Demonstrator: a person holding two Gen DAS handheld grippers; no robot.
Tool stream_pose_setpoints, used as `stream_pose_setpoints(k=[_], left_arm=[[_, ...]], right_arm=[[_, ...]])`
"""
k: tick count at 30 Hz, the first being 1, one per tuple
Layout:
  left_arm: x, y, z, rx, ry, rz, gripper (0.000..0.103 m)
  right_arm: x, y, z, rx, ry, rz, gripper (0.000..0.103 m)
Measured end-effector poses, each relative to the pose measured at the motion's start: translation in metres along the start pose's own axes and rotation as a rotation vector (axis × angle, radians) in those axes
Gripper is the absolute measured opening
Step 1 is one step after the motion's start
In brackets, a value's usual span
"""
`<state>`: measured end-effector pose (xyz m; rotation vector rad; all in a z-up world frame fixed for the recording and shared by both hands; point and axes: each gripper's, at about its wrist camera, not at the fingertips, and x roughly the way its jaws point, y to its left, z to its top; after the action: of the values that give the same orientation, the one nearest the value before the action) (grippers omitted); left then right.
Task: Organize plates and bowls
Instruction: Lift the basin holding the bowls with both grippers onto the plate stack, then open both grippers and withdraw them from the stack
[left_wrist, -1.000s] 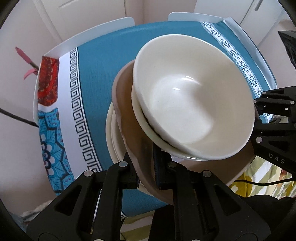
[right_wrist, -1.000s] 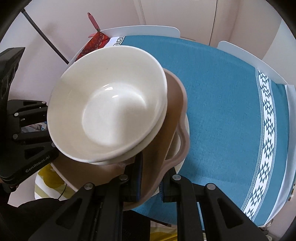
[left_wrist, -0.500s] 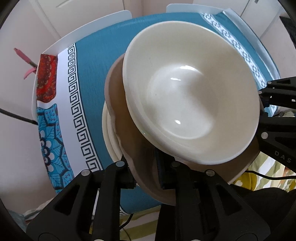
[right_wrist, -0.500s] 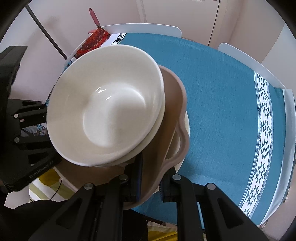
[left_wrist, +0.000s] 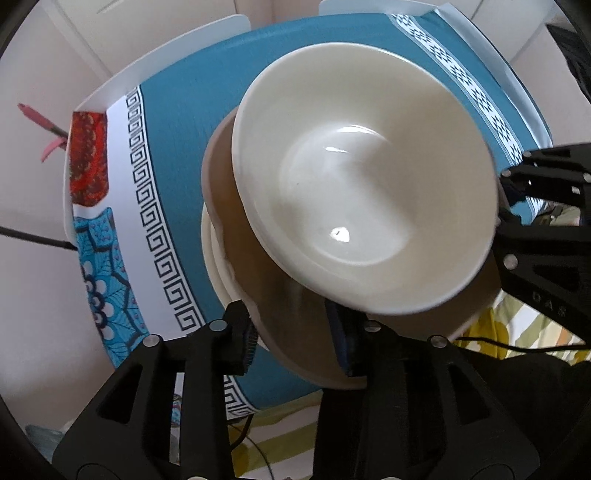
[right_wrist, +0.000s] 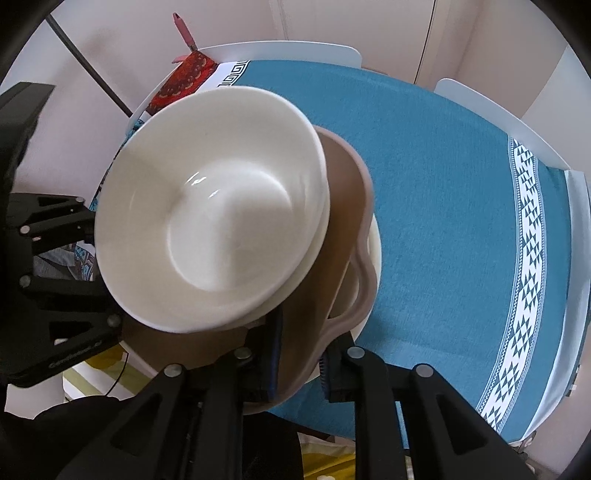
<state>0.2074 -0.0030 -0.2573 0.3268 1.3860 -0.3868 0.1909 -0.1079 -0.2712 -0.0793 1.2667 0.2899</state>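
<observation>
- Carrying a whole stack between both tongs right now: the left gripper (left_wrist: 291, 341) is clamped on the near rim of the brown plate (left_wrist: 273, 295), and the right gripper (right_wrist: 301, 360) is clamped on that plate's opposite edge, pads pressing above and below the rim.
- On the brown plate, just ahead of both sets of fingers, sit two nested cream bowls; the top bowl (left_wrist: 364, 177) fills most of each wrist view, and the lower bowl (right_wrist: 295, 280) shows only as a rim beneath it.
- Under the brown plate I can see the edge of a cream plate (left_wrist: 216, 266) peeking out to the left of my left tongs. I cannot tell whether it is pinched along with the brown plate.
- Compared with a second ago, the bowls loom larger and sit higher in the left view, and the blue tablecloth (right_wrist: 443, 203) has dropped further beyond them. I read that as the stack having been raised and tipped a little toward me.
- The top bowl now looks blurred in the right view, so it is likely moving.
- For the task, I judge that stacking is finished and this is the transfer stage; the stack is off the table and needs somewhere to land.
- My worry is the tilt: the bowls rest loose on a smooth plate and could slide, so I would level both tongs together before travelling.
</observation>
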Motion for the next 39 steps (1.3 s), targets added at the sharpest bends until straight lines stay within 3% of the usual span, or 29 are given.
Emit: stream_pose_setpoints(k=[4,5,12,18,23,26,27,28,30,33,34,36,39], left_arm=[[-0.01,-0.001,-0.001,0.012,-0.026,0.007,0.069],[-0.014,-0.001,-0.002,0.011,-0.042,0.0,0.071],[-0.02,-0.005,-0.006,0.021,-0.04,-0.009,0.071],[-0.039,-0.007,-0.015,0.02,-0.077,-0.007,0.071],[-0.064,-0.007,-0.028,-0.011,-0.137,0.013,0.071],[-0.096,-0.005,-0.037,-0.062,-0.238,0.028,0.071],[-0.108,-0.005,-0.04,-0.08,-0.279,0.03,0.071],[-0.122,-0.005,-0.042,-0.097,-0.325,0.033,0.071],[-0.157,-0.007,-0.049,-0.129,-0.445,0.052,0.071],[-0.207,-0.016,-0.062,-0.166,-0.622,0.097,0.088],[-0.222,-0.018,-0.068,-0.181,-0.684,0.116,0.1],[-0.252,-0.024,-0.081,-0.205,-0.814,0.151,0.103],[-0.281,-0.033,-0.095,-0.222,-0.918,0.189,0.103]], right_arm=[[-0.004,0.001,-0.001,0.009,0.006,-0.007,0.017],[-0.006,0.002,-0.002,0.013,0.008,-0.01,0.017],[-0.02,-0.004,-0.01,0.066,0.01,-0.024,0.049],[-0.038,-0.008,-0.021,0.109,-0.016,-0.022,0.05],[-0.067,-0.004,-0.034,0.137,-0.086,-0.007,0.05],[-0.095,-0.002,-0.041,0.162,-0.164,0.007,0.051],[-0.107,-0.002,-0.044,0.169,-0.199,0.005,0.058],[-0.12,-0.002,-0.048,0.176,-0.24,0.005,0.075],[-0.148,0.0,-0.055,0.186,-0.326,-0.003,0.092],[-0.186,0.003,-0.063,0.19,-0.424,-0.057,0.093],[-0.203,0.005,-0.068,0.196,-0.472,-0.091,0.093],[-0.229,0.007,-0.075,0.207,-0.559,-0.132,0.093],[-0.266,0.013,-0.088,0.221,-0.679,-0.181,0.093]])
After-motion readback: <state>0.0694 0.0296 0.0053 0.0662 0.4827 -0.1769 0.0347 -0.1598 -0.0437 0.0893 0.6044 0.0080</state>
